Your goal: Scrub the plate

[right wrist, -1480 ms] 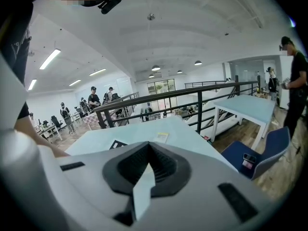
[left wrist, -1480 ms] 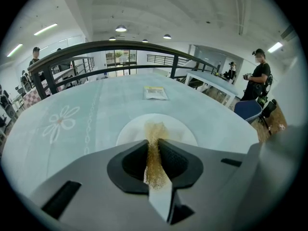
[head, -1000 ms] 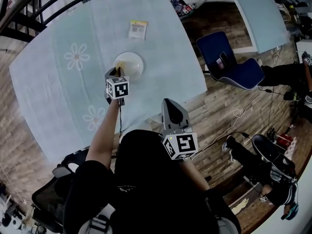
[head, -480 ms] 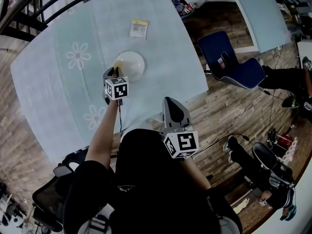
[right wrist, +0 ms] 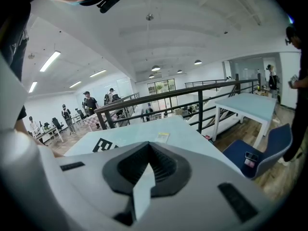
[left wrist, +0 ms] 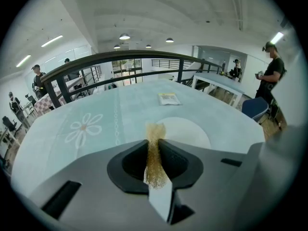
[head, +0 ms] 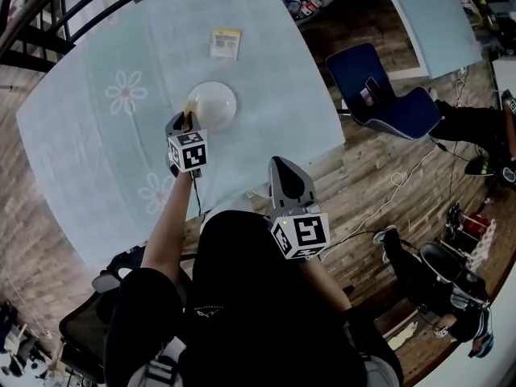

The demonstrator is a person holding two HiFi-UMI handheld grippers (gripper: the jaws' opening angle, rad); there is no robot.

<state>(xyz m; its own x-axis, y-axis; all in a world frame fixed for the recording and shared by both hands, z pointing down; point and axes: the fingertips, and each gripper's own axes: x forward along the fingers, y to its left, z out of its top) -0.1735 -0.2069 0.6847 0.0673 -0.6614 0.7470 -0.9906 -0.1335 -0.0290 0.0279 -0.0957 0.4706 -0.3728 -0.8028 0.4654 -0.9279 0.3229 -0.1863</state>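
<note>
closest to your body, the right gripper (right wrist: 147, 163) hangs by the near edge of the worktop (head: 97, 147) with its jaws shut together and nothing between them, well apart from the plate (head: 213, 103). further out, your left gripper (head: 183, 121) has its jaws clamped on a thin golden scouring pad (left wrist: 154, 160), whose frayed end sticks out past the tips toward the plate's near-left rim; whether it touches the rim can't be told. the white plate sits flat on the pale cloth near the middle of the worktop, with nothing holding it. that's the risk: push with the pad and the plate may skate or bunch the cloth, since your right gripper isn't steadying it. the pad is held edge-on, so a hard stroke could fold it or drag it out of the jaws. beyond lies a small packet (head: 225, 43).
</note>
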